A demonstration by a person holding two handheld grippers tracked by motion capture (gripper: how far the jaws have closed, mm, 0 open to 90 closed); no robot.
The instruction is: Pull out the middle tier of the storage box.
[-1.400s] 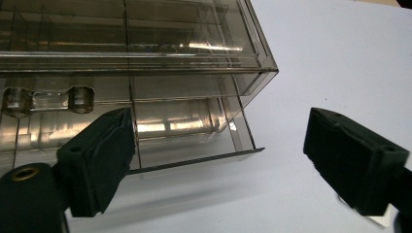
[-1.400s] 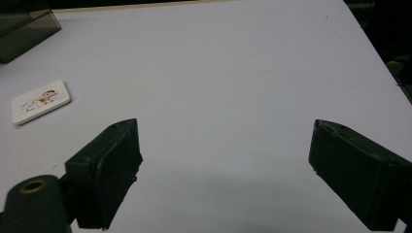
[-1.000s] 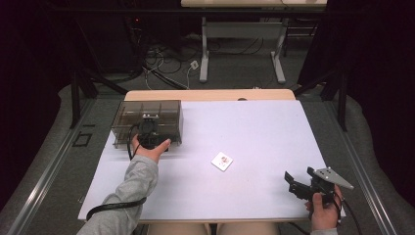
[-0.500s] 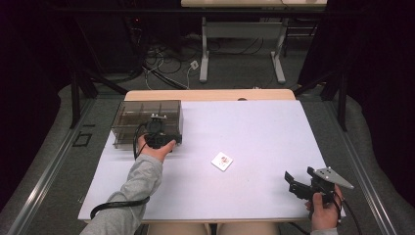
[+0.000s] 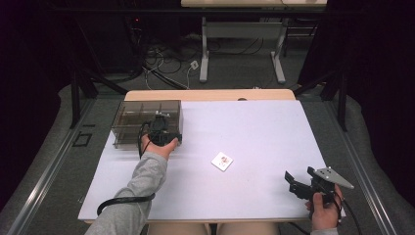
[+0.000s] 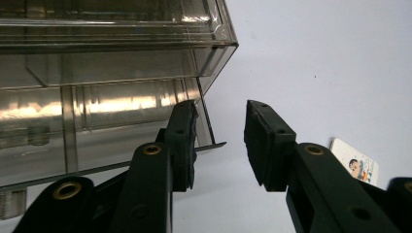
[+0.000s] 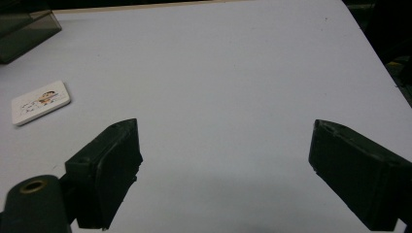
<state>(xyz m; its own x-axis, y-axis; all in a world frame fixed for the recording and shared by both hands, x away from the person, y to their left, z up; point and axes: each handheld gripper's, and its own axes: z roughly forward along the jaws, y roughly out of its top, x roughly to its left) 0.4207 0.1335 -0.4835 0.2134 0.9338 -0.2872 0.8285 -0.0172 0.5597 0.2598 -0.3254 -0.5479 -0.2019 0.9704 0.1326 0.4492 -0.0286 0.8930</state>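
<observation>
We take the smoky clear plastic organizer box as our landmark; it sits at the far left of the white worktop, close to the worktop's back edge. From the high view we make out its grid of compartments from above and the left gripper resting against its near right corner, the hand wrapped behind it. The left gripper view gives us what the high one cannot: the box wall up close, with stacked clear layers, a thin base lip jutting out at the corner, and a small foot at the lower left. There the gripper has one pad lying against the box's corner edge while the other stands off over bare worktop; the jaws have just been closing, with a gap left between them, and nothing is clamped.

To the right of the box and nearer to us lies a small white card with a cartoon picture, flat on the worktop; the right gripper view shows that picture more plainly, with the box's corner beyond it.

Well to the right of the box, at the worktop's near edge, the right gripper is held with its jaws wide apart and empty; the high view shows its grey plate and cable. A cable loops by the left sleeve.
</observation>
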